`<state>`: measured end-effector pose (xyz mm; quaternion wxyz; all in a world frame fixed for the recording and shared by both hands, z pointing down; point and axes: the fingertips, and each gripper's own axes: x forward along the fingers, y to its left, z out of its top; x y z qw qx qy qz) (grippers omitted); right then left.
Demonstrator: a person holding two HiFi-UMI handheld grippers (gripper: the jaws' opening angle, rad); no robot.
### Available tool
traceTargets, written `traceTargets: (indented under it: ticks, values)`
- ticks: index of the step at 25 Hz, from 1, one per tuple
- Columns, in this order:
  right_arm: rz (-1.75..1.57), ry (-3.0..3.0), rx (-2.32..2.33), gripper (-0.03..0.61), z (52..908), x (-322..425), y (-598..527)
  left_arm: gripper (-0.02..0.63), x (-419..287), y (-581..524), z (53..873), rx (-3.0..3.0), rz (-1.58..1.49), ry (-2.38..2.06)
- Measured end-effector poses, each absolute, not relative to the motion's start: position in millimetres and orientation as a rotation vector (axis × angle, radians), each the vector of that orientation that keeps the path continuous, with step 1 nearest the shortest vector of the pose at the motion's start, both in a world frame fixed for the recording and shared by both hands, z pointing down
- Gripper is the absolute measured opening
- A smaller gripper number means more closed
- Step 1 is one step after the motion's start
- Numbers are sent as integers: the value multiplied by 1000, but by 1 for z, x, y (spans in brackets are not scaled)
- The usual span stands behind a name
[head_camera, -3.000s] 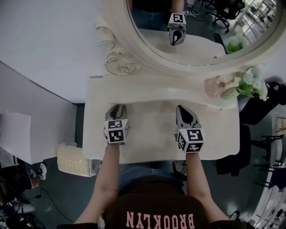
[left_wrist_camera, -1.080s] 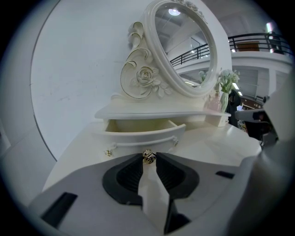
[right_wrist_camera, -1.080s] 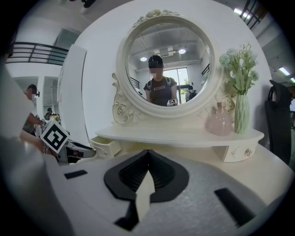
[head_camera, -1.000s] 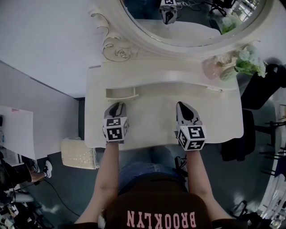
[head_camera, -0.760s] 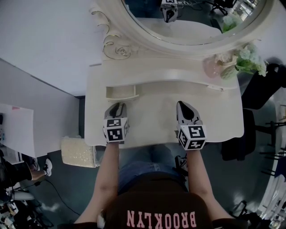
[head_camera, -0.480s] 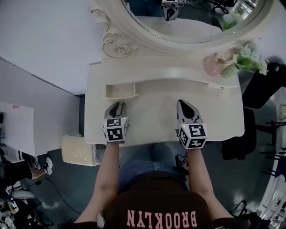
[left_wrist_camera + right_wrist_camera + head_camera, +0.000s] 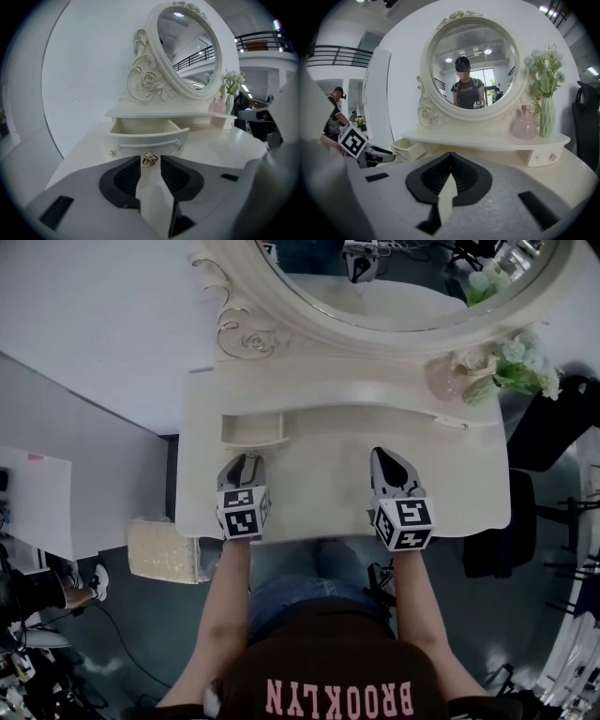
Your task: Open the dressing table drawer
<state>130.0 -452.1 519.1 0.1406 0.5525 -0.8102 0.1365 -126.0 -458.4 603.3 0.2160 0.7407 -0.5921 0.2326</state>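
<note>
At the cream dressing table [image 7: 319, 479], the small left drawer [image 7: 253, 431] stands pulled out from under the shelf, at twelve o'clock from the left gripper [image 7: 246, 461]. That gripper's jaws have just been opening and now stand apart. Its own view alone shows the drawer's gold rose knob [image 7: 150, 159] sitting between the two tips, with neither pad pressing on it. The same view shows two smaller gold studs [image 7: 111, 153] on the curved drawer front, at nine and three o'clock from the knob.

The right gripper [image 7: 384, 456] rests over the tabletop at three o'clock from the left one, its jaws brought together with nothing between them. Only its view shows a second drawer [image 7: 543, 158], closed, at the shelf's right end. It also shows a person [image 7: 464, 93] reflected in the oval mirror [image 7: 471, 37] and a bystander [image 7: 333, 112] at nine o'clock.

Count: two grippers, two drawers, one mirror, one pink bottle [image 7: 525, 123] and one green vase [image 7: 547, 117] of pale flowers [image 7: 543, 61]. The head view shows only the open drawer.
</note>
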Motion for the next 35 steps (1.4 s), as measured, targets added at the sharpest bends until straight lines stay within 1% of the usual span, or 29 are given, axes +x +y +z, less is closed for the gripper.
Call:
traceTargets:
  ticks: [3,15,19,21,23,27,35]
  values:
    - [389,-2349,1593,-2,512,132,-451,120,-126,-454,598,2042,630,-1653]
    - [320,-2397,1572,-2,469,141,-447,116,-121,-440,555,2036,555,-1723]
    - [299,-2409,1578,-2,457,145,-445,104,-117,-439,534,2099,564,-1744]
    - [287,-2416,1582,-2,453,147,-444,83,-117,-440,522,2115,538,-1762]
    - [272,-2427,1584,-2,447,146,-443,47,-118,-439,509,2126,504,-1789]
    - [233,-2464,1587,-2,432,143,-440,15,-116,-436,484,2178,456,-1838]
    - [91,-2571,1618,-2,379,140,-435,11,-112,-437,418,2321,240,-1893]
